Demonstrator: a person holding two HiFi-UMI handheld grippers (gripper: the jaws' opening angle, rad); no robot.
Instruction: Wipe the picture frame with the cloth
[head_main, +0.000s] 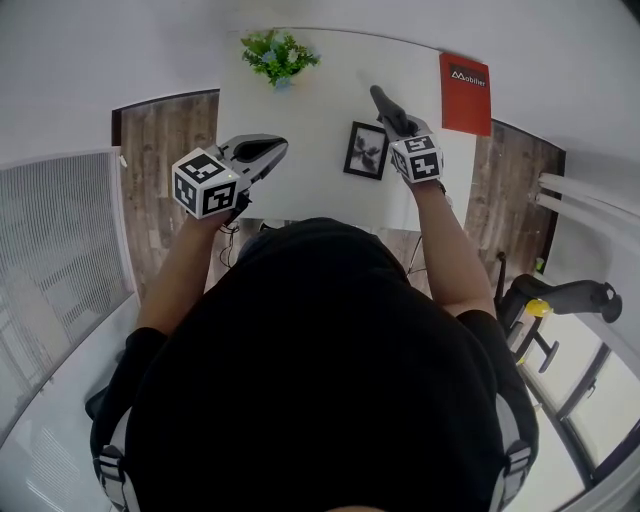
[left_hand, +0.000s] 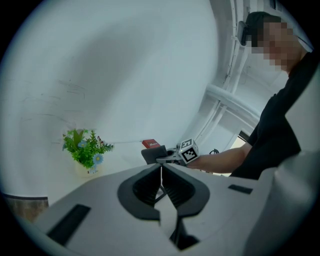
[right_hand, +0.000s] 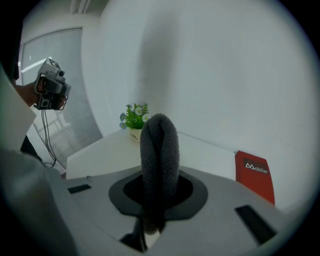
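While right gripper (head_main: 388, 112) pinches grey cloth (right_hand: 159, 150), left gripper (left_hand: 161, 172) jaws pressed together, red "Mobilier" card (head_main: 465, 93).

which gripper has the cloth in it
The right gripper: its jaws clamp the grey cloth. The left gripper is shut on nothing.

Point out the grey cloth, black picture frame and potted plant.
Grey fuzzy cloth (right_hand: 159, 155): right gripper view, middle of its fold.
Black picture frame (head_main: 366, 151): head view, centre of picture.
Green potted plant (head_main: 279, 55): head view, leaves.
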